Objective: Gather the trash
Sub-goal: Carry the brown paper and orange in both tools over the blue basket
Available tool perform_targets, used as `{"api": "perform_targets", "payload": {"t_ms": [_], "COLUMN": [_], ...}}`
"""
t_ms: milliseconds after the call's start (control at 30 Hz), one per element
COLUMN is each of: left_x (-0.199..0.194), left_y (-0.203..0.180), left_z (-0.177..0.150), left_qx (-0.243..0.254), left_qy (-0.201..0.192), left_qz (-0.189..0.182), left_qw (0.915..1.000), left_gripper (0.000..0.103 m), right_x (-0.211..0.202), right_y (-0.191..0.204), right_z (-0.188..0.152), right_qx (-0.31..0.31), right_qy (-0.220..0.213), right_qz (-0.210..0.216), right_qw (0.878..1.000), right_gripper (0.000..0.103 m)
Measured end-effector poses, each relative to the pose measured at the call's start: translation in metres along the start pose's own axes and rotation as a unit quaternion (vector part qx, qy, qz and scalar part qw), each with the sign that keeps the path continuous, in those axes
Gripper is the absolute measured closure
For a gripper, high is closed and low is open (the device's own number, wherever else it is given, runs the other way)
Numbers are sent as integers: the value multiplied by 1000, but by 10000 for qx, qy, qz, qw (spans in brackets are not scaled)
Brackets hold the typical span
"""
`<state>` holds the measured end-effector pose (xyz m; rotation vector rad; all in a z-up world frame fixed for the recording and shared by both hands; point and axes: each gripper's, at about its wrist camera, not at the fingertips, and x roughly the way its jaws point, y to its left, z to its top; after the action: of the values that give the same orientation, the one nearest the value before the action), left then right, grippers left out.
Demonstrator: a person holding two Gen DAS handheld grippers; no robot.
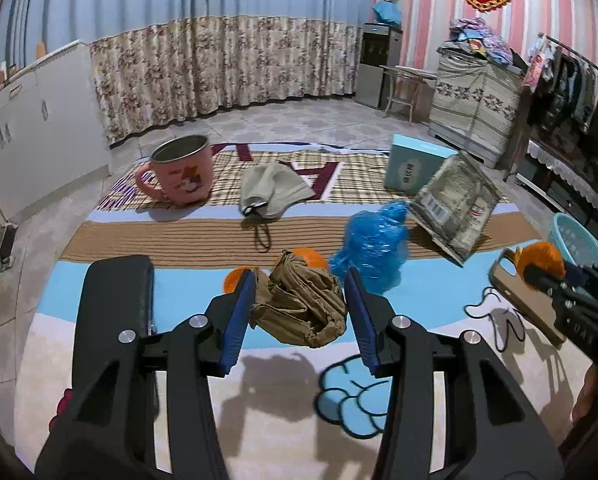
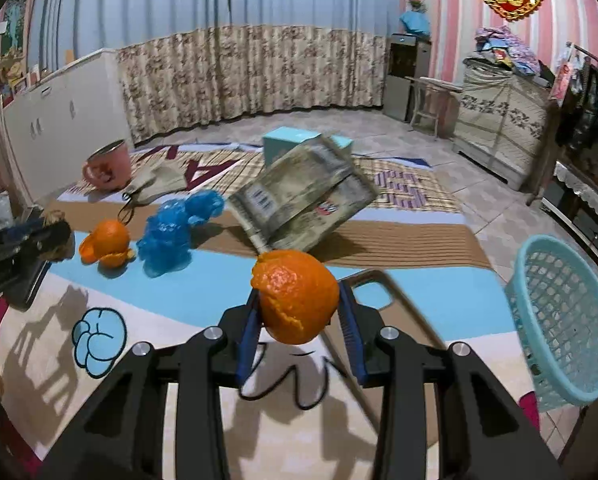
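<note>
Trash is lying in five pieces: the right gripper point(image 2: 299, 320) is squeezing one orange peel point(image 2: 297, 296) mid-frame, the left gripper point(image 1: 299, 312) is pinching one brown wad point(image 1: 299, 308); another peel point(image 2: 109, 242), blue bag point(image 2: 171, 236) and wrapper point(image 2: 303, 200) are sitting behind, basket point(image 2: 559, 320) at right.

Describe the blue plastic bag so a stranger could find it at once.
Look at the patterned mat spread on the tiled floor. Near its middle, where the brown band meets the light blue one, the blue plastic bag lies crumpled beside an orange peel. It alone is translucent, shiny blue.
</note>
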<state>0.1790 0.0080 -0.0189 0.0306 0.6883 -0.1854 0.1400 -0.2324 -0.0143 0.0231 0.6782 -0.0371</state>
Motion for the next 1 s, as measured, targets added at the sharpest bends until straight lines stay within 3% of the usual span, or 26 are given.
{"api": "perform_targets", "payload": {"t_ms": [233,467,767,1000], "left_x": [-2,-20,-24,-7], "left_y": [-23,-83,-200,-301], "left_z": [5,22,36,33], "left_qx": [50,358,983,1386], "left_qy": [-20,-291,-410,-293], "left_qz": [-216,-552,-1113,-1673], "left_qw": [9998,9974,9881,9757], "left_gripper": [58,58,58,58], "right_x": [-22,-58,-93,-95], "right_y": [-31,-88,-201,-267], "right_z": [-1,4,-12,-29], "right_qx": [157,307,850,1328], "right_qy": [-43,-240,-311,-232], "right_qz": [-125,-419,-1272,-1619], "right_qw": [9998,9984,9877,9776], "right_gripper": [66,66,66,66]}}
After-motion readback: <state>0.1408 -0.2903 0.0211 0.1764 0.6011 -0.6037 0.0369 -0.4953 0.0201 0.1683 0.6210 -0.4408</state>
